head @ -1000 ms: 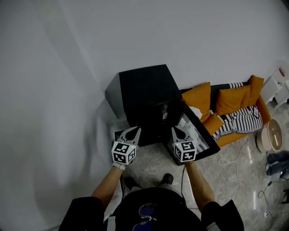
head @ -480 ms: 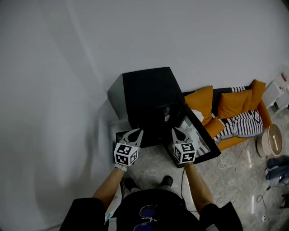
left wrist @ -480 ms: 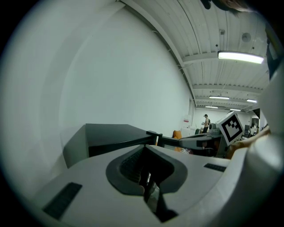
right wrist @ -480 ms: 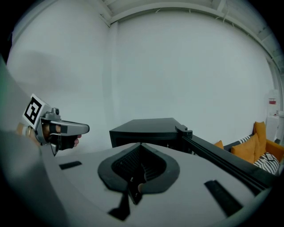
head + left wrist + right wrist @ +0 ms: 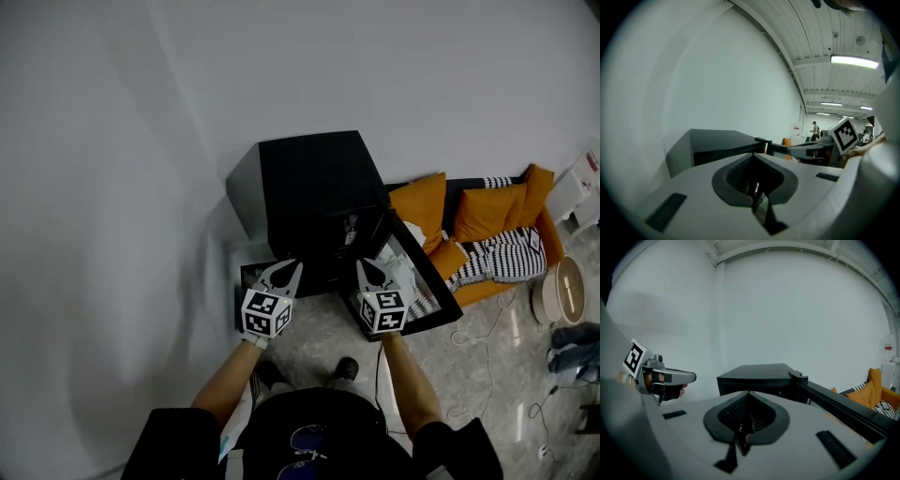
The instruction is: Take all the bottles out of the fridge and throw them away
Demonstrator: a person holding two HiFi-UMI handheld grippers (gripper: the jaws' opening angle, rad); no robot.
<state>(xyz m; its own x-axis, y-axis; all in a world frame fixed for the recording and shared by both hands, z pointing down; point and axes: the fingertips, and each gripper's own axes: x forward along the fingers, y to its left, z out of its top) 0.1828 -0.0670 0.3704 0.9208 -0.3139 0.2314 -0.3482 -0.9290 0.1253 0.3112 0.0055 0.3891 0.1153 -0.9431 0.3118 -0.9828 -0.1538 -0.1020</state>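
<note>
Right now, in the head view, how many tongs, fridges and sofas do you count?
Tongs: 2 (left tongs, right tongs)
Fridge: 1, door open
Sofa: 1
Total: 4

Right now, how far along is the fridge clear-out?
Done: the door of the fridge stands open. In hand: nothing; the left claw and right claw are both shut and empty in front of it. Left: everything else. Pale items sit in the door shelf; whether they are bottles is unclear.
</note>
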